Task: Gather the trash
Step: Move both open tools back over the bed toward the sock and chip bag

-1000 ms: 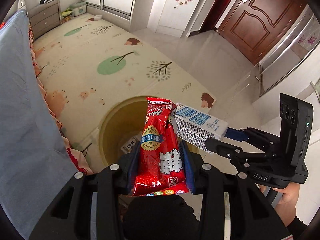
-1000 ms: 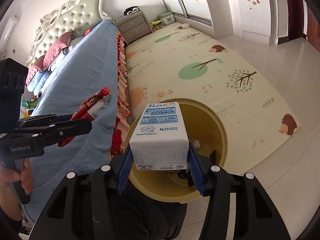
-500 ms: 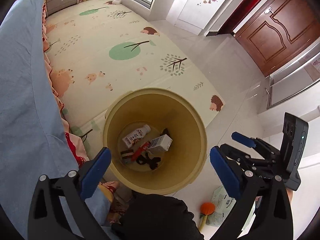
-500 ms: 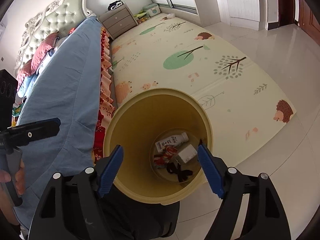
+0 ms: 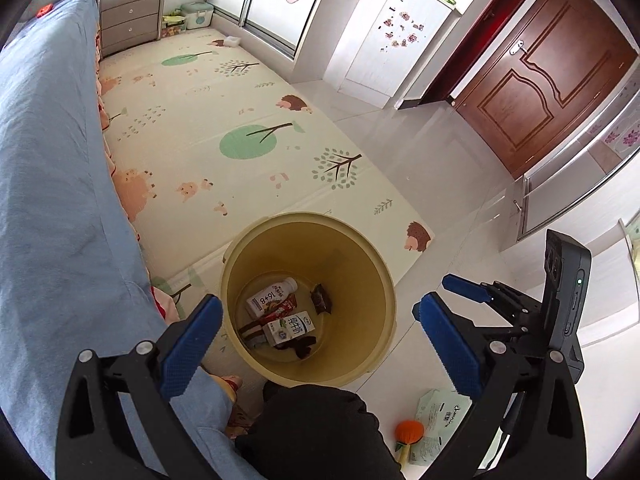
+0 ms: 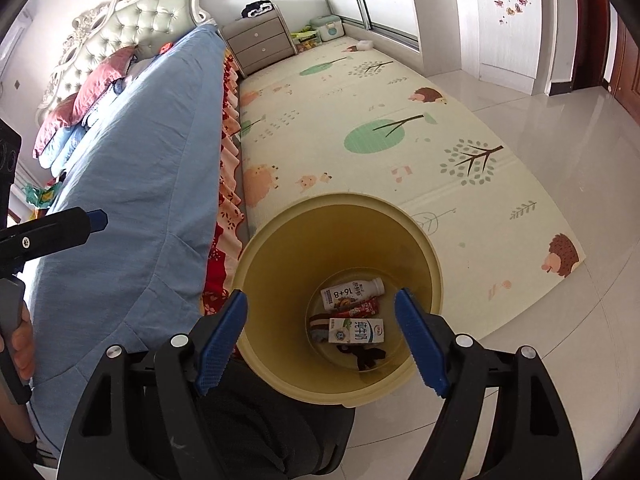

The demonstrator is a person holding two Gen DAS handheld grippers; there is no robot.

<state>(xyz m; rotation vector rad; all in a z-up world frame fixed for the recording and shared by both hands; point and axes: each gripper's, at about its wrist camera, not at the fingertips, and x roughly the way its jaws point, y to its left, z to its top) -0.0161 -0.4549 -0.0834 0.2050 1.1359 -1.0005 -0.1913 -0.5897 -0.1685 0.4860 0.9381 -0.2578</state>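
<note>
Left gripper (image 5: 316,332) and right gripper (image 6: 320,338): jaws wide, nothing between them, both above the yellow bin (image 6: 434,276). Bin contents: milk carton (image 6: 356,330), bottle (image 6: 352,289), red wrapper (image 6: 360,308). Remaining: orange toy (image 5: 409,431) and paper packet (image 5: 440,420) on the floor; likely light, the packet limp, best pinched at an edge.

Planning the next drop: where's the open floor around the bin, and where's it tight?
Free: the white tile between play mat and brown door, and most of the mat beyond the yellow bin. Tight: the gap between bin and bed, and near the orange toy.
</note>
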